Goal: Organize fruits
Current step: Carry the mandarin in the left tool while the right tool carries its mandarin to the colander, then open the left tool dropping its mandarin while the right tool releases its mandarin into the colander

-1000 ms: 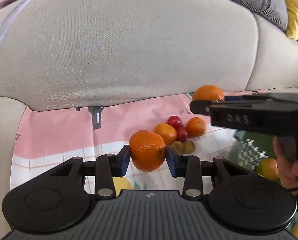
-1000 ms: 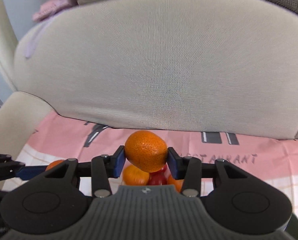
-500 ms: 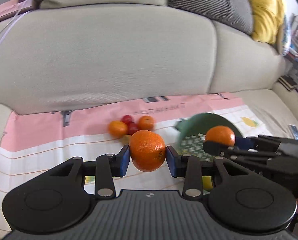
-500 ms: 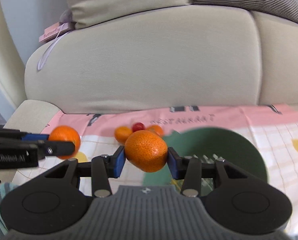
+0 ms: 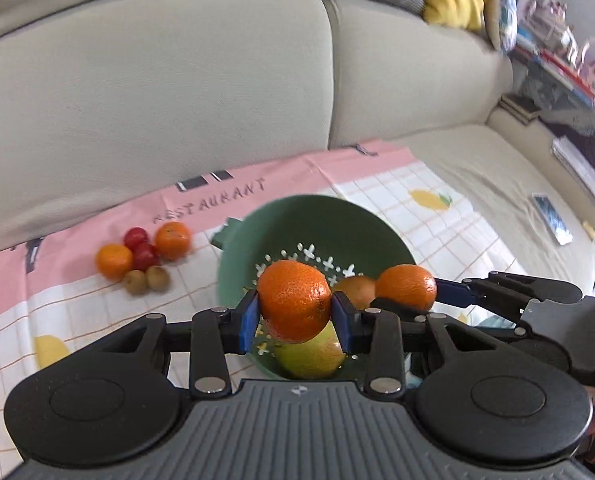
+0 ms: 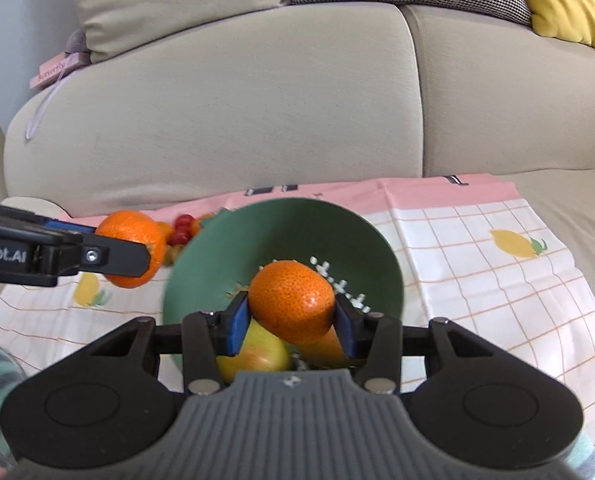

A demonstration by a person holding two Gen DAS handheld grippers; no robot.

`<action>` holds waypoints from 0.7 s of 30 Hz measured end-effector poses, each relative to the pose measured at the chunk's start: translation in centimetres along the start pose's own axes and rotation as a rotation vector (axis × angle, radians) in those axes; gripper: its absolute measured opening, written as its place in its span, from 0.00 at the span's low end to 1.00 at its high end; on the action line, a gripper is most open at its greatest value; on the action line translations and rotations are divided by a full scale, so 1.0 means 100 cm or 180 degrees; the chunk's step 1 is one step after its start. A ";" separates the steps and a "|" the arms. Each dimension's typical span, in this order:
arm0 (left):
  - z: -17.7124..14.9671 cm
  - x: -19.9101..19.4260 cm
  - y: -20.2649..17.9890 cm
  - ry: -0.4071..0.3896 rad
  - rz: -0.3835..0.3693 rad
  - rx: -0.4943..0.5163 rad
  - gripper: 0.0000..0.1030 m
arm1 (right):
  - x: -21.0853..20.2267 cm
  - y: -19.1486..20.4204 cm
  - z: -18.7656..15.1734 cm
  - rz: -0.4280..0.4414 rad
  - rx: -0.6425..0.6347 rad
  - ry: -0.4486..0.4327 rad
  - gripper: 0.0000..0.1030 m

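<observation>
Both grippers have moved over the green colander point(image 5: 257, 216). The left gripper point(image 5: 295, 320) clamps one mandarin point(image 5: 293, 304). The right gripper point(image 6: 291, 322) clamps another mandarin point(image 6: 293, 300).

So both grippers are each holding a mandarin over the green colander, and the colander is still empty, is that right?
Not quite. The left gripper and right gripper each hold a mandarin over the green colander, but the colander is not empty: the right wrist view shows a yellow-green apple and another orange fruit already inside.

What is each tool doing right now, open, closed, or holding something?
Left tool: closed on a mandarin, above the green colander.
Right tool: closed on another mandarin, over the same colander.
</observation>
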State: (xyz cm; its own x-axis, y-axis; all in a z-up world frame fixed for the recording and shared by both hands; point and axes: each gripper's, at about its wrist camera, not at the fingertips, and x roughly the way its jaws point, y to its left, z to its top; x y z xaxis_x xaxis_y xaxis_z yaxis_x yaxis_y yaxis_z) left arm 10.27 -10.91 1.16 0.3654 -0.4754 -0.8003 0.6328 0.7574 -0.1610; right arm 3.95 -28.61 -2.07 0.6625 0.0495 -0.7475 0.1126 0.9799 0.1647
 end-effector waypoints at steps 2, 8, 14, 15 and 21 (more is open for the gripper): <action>0.002 0.013 -0.004 0.0085 0.0009 0.0027 0.42 | 0.008 -0.002 -0.003 0.0039 -0.0017 0.0069 0.41; 0.003 0.044 -0.008 0.0339 0.0044 0.0099 0.42 | 0.034 -0.005 -0.013 0.0032 -0.0021 0.0400 0.41; -0.001 0.060 -0.007 0.0485 0.0137 0.0145 0.42 | 0.048 -0.004 -0.017 0.0052 -0.0073 0.0553 0.41; -0.002 0.062 -0.005 0.0499 0.0145 0.0134 0.42 | 0.048 -0.003 -0.017 0.0068 -0.0093 0.0560 0.41; -0.003 0.064 0.001 0.0518 0.0200 0.0082 0.42 | 0.053 0.001 -0.022 0.0078 -0.0174 0.0637 0.41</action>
State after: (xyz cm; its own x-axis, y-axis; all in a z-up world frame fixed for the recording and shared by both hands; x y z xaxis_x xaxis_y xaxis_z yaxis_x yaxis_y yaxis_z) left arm 12.47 -13.73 -4.18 0.2906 -0.3472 -0.8916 0.6304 0.7705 -0.0946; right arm 5.82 -27.77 -7.45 0.5037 0.1055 -0.8574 0.0543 0.9867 0.1533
